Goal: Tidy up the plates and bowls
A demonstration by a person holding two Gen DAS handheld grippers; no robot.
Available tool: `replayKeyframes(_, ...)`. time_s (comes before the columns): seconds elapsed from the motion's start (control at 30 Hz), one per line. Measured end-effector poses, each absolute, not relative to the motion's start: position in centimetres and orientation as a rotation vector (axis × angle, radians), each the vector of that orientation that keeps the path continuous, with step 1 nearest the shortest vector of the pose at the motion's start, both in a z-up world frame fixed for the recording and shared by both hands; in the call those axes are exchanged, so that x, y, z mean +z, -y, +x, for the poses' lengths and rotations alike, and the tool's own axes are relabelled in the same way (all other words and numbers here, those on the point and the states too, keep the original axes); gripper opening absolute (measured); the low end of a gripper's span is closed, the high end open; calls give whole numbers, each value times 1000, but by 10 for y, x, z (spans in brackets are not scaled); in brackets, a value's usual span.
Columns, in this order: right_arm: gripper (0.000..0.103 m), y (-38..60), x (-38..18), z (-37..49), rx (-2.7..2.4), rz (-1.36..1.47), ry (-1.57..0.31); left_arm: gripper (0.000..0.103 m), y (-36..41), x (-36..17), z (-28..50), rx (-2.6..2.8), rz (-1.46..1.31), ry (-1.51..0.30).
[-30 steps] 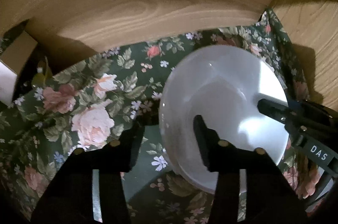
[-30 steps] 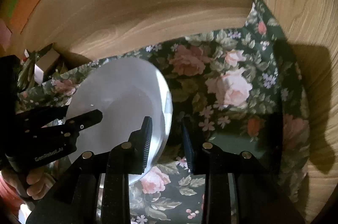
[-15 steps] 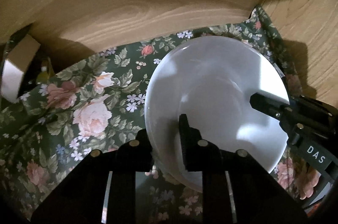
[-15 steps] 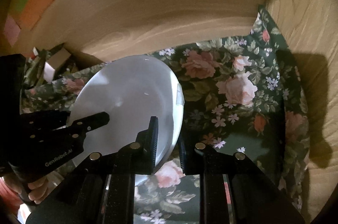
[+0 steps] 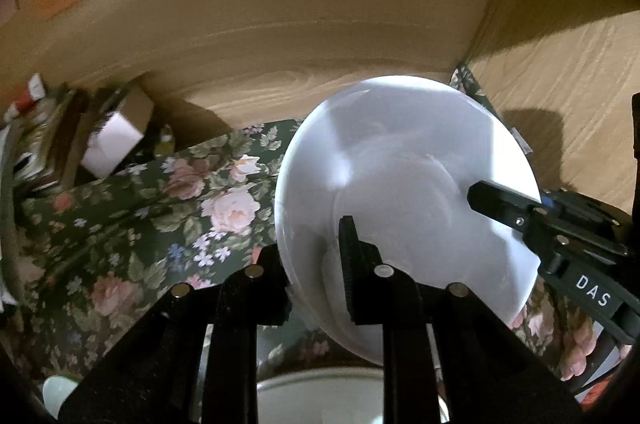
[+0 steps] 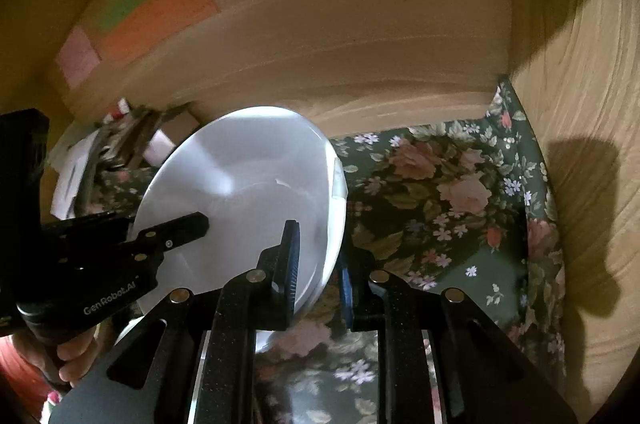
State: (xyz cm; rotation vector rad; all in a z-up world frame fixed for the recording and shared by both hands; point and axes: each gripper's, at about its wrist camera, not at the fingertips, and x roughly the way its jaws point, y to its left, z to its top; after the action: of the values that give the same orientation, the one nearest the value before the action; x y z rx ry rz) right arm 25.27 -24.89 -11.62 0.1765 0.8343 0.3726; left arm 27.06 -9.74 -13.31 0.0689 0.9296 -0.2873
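A white deep plate (image 5: 404,184) hangs tilted above the floral cloth (image 5: 160,216), held from two sides. My left gripper (image 5: 312,264) is shut on its near left rim, one finger inside the dish and one under it. My right gripper (image 6: 318,260) is shut on the right rim of the same plate (image 6: 240,184). In the left wrist view the right gripper (image 5: 500,202) reaches in over the plate's right edge. In the right wrist view the left gripper (image 6: 180,228) comes in from the left, with a hand below it. Another white dish (image 5: 320,392) shows at the bottom edge.
The floral cloth (image 6: 460,204) lines a wooden compartment with a back wall (image 5: 320,24) and a right side wall (image 6: 580,144). A small cardboard box (image 5: 116,132) and clutter sit at the back left. Coloured paper notes (image 6: 160,20) stick to the back wall.
Both grippers closed on the plate's rim, then lifted it off the cloth. The plate now sits higher and more tilted, and more of the back wall and notes shows.
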Motion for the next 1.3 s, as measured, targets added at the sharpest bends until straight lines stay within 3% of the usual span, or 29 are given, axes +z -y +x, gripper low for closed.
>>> replayKeyframes(0.63,16,202,-92,189,432,119,-762,19,37,-101,187,-248,16,-836)
replayKeyframes(1.3,16,127,-98,154,577,70,-764,19,-44,-102,128,-120,-55,-814)
